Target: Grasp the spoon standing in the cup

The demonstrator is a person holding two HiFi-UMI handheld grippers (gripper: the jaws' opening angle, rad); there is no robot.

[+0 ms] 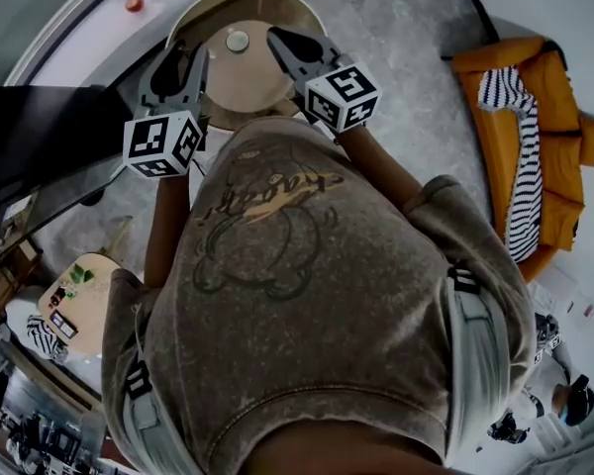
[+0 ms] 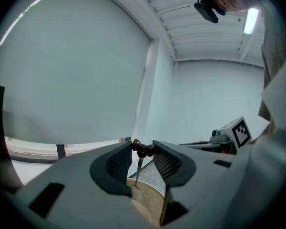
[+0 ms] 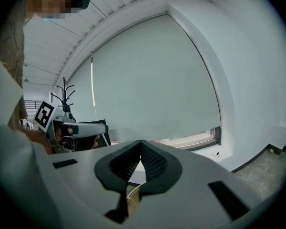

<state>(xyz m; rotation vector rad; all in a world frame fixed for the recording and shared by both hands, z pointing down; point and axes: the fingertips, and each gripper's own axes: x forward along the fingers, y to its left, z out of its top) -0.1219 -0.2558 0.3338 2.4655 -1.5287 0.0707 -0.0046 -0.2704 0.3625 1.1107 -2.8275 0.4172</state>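
The spoon has a brown knobbed top (image 2: 143, 150) and a thin metal stem (image 2: 138, 170). In the left gripper view my left gripper (image 2: 143, 151) is shut on that brown top, and the stem hangs down toward the round wooden table (image 2: 150, 202). From the head view, the left gripper (image 1: 198, 57) hovers over the table's left part, a little left of the small round cup (image 1: 237, 40). The spoon is too small to make out there. My right gripper (image 1: 277, 38) sits just right of the cup. Its jaws (image 3: 141, 145) meet at the tips with nothing between them.
The round table (image 1: 277, 8) stands on a grey stone floor. An orange sofa with a striped cloth (image 1: 535, 117) is at the right and a dark desk (image 1: 40, 146) at the left. A small table with a plant (image 1: 74, 295) stands lower left. A coat rack (image 3: 64, 92) stands by the wall.
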